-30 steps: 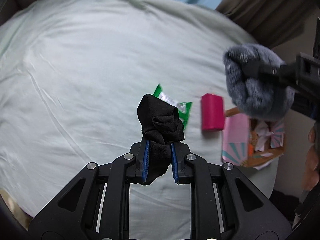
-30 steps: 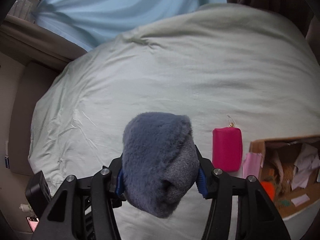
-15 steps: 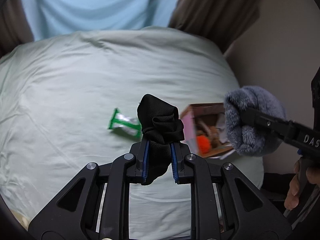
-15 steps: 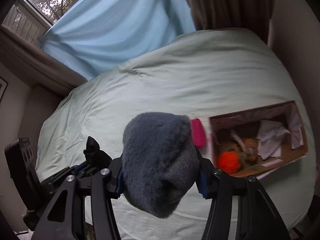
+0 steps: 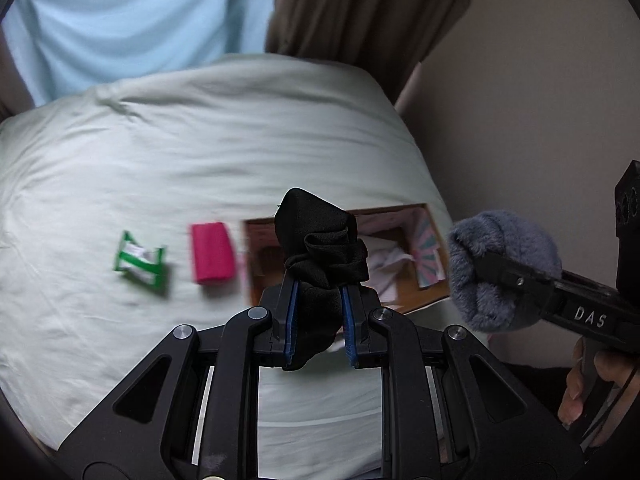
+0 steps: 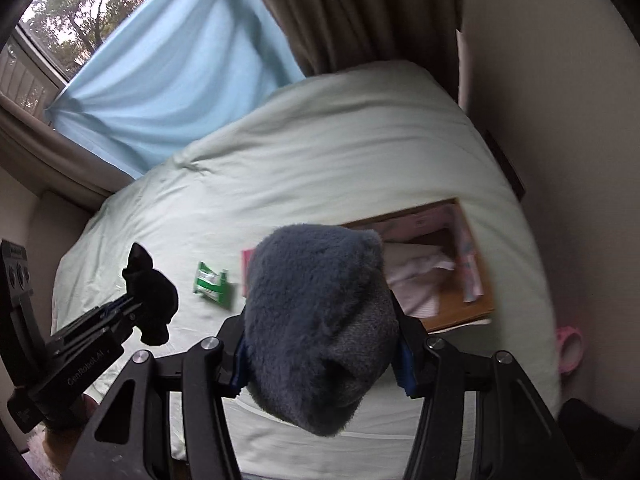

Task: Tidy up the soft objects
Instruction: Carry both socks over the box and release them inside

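Carrying both bundles over the bed, the left gripper (image 5: 319,322) pinches a black sock roll (image 5: 320,248); the right gripper (image 6: 320,354) clamps a grey fuzzy roll (image 6: 316,320); best line each up over the cardboard box (image 6: 478,300) at the right before letting go.

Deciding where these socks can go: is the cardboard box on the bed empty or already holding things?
Holding things: the open cardboard box shows white cloth and patterned pink items inside.

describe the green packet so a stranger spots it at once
On the pale bedspread an open cardboard box sits near the right edge. Left of it lies a pink pouch, then the green packet: flat, crinkly, green with white panels.
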